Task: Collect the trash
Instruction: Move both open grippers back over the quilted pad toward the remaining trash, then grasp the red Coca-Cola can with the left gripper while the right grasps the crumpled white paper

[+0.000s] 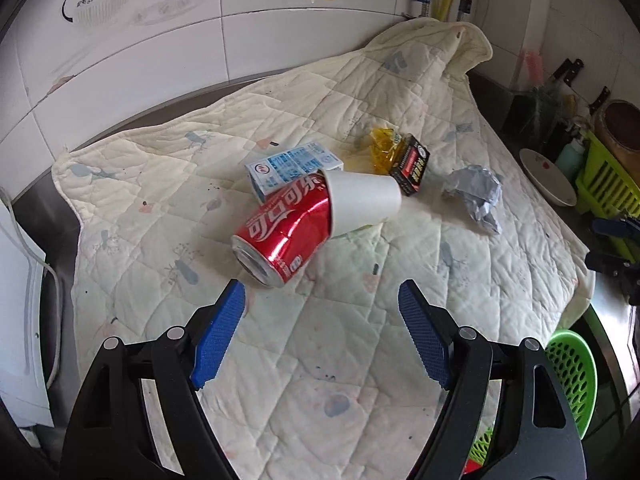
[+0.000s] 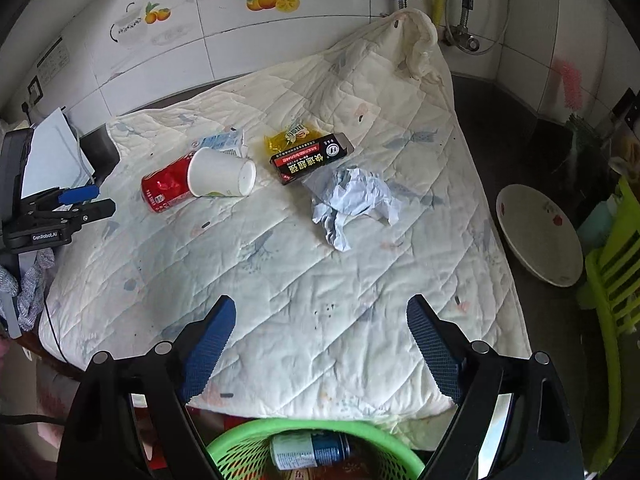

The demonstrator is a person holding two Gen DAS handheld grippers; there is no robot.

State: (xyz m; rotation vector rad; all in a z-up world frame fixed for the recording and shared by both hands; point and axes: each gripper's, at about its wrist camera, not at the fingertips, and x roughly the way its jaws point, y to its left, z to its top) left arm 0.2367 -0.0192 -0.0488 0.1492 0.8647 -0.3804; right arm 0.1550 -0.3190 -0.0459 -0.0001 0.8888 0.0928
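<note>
**Both claws open above the quilt, trash still spread across it**

Nearest us, in the right wrist view, our right claw [image 2: 320, 344] is spread wide with nothing between its blue pads. Just below it sits the green mesh basket [image 2: 240, 446], and inside lies a blue-and-white can [image 2: 308, 450] on its side. In the left wrist view our left claw [image 1: 322, 312] is likewise open and empty, hovering over the cream quilted cloth [image 1: 320, 360] that covers the tabletop; the basket's rim shows at the lower right of that view.

Just beyond the left claw's fingertips lies a dented red Coca-Cola can [image 1: 282, 232] on its side, its base end facing us. A white paper cup [image 1: 364, 202], also tipped over, has its mouth fitted around the can's far end — the two are touching. Behind them, touching the can, rests a blue-and-white carton [image 1: 292, 168].

Farther on and to the right lie a yellow crinkled wrapper [image 1: 386, 148] and, against it, a small black box with red and white print [image 1: 412, 170]. A crumpled ball of pale paper [image 1: 478, 196] lies near the box — in the right wrist view it sits just on the near side of it.

Off the cloth at the right, a white dish [image 2: 538, 236] leans beside a lime-green rack [image 2: 612, 256]. White tiles with fruit decals [image 2: 272, 0] back the scene.
</note>
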